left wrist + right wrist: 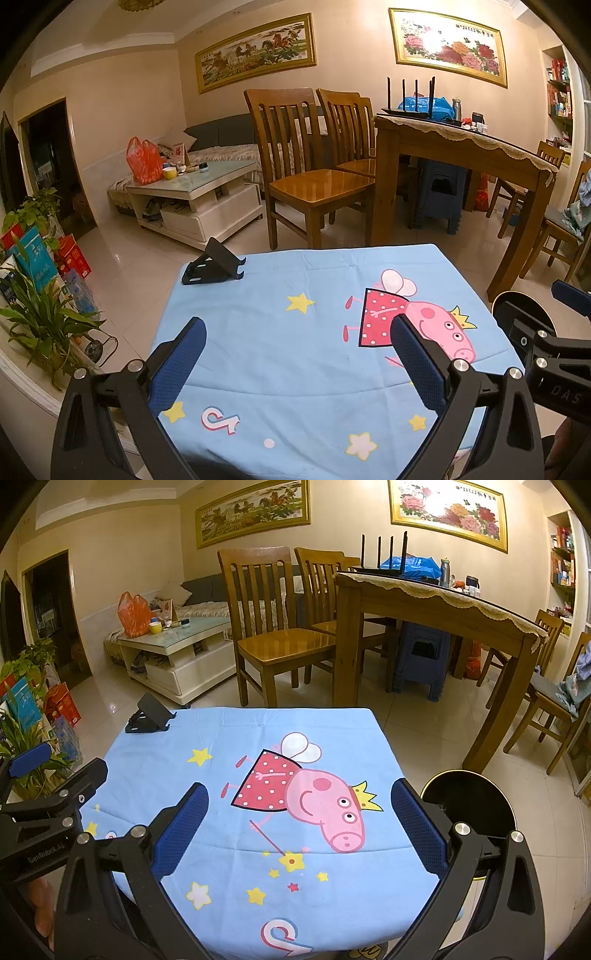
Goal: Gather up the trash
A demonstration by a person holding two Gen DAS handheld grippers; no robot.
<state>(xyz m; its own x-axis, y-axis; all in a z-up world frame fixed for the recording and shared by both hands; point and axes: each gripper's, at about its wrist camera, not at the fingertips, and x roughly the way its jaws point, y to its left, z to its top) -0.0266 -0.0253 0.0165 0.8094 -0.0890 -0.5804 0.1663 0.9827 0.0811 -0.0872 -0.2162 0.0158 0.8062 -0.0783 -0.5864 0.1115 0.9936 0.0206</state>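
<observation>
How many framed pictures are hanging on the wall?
2. A long horse picture hangs on the back wall above the sofa; a flower picture hangs to its right, above the dining table. Others may lie out of view.

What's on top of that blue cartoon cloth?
Only a black phone stand sits on the blue cloth, at its far left corner. No trash shows. What lies beneath the cloth is covered.

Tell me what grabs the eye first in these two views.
The blue cloth with a pink cartoon pig fills the foreground under both open grippers, the left gripper and the right gripper. A black phone stand sits at its far left corner. Behind stand wooden chairs and a dining table.
</observation>
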